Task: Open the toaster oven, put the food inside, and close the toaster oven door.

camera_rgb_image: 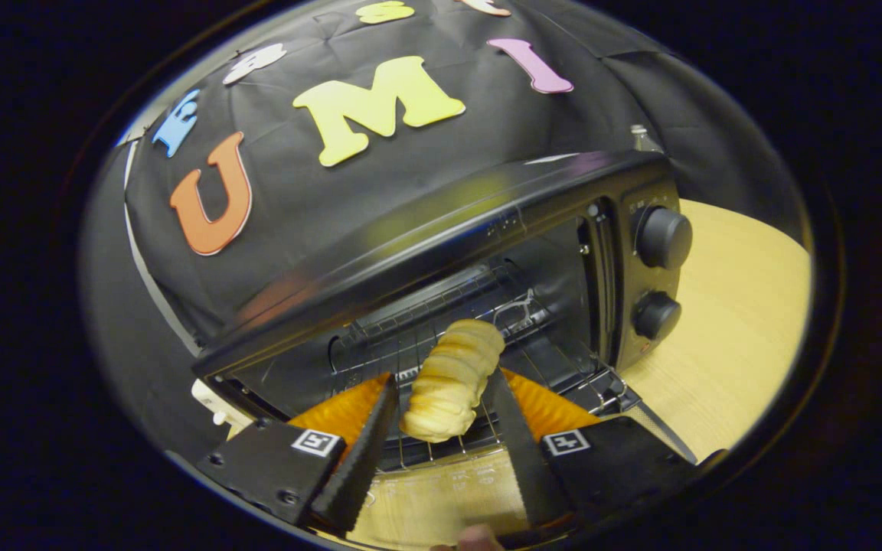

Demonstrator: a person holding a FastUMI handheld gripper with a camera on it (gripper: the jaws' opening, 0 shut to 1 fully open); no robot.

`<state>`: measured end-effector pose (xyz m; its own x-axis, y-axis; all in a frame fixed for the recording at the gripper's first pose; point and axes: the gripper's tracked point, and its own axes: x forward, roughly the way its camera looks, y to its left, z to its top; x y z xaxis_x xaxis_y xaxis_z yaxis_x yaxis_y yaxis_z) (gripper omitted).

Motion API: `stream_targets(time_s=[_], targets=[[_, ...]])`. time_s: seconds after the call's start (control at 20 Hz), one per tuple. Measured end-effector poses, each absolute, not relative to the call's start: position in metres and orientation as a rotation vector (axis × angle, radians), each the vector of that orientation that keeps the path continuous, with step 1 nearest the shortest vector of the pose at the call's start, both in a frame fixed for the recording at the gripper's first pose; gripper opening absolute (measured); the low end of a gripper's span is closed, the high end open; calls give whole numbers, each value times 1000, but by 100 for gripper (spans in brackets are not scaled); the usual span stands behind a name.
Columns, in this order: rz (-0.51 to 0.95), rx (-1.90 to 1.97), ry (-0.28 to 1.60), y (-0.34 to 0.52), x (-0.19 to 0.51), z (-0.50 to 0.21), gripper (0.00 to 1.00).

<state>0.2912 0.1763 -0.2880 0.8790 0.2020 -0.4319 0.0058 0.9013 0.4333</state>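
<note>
Lower left of frame: left gripper finger [357,451] rises toward centre, next to the bread roll [452,380]. Lower centre: gripper [441,448] is partly spread with the roll between the fingers; both seem to touch its sides, but I can't confirm a firm pinch. The roll's far end sits over the wire rack [441,321] inside the open toaster oven [441,229]; its near end hangs above the dropped door [441,478]. Cavity holds nothing else I can see. Step in hand, I'd say: loading the food. Next move probably calls for pushing further in, setting the roll flat on the rack, letting go, backing out clear, then lifting the door. Right of frame: two knobs [663,239] on the control panel, light wood bench [739,306] beyond.
</note>
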Motion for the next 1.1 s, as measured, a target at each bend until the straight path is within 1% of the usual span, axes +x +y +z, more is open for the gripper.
stream_targets(time_s=[0.1,0.25,0.7,0.95,1.1], targets=[[114,430,498,176,279,-281,100],[162,392,513,176,253,-271,100],[318,236,552,163,142,-250,100],[336,142,649,148,98,-280,100],[333,108,686,140,90,-302,100]])
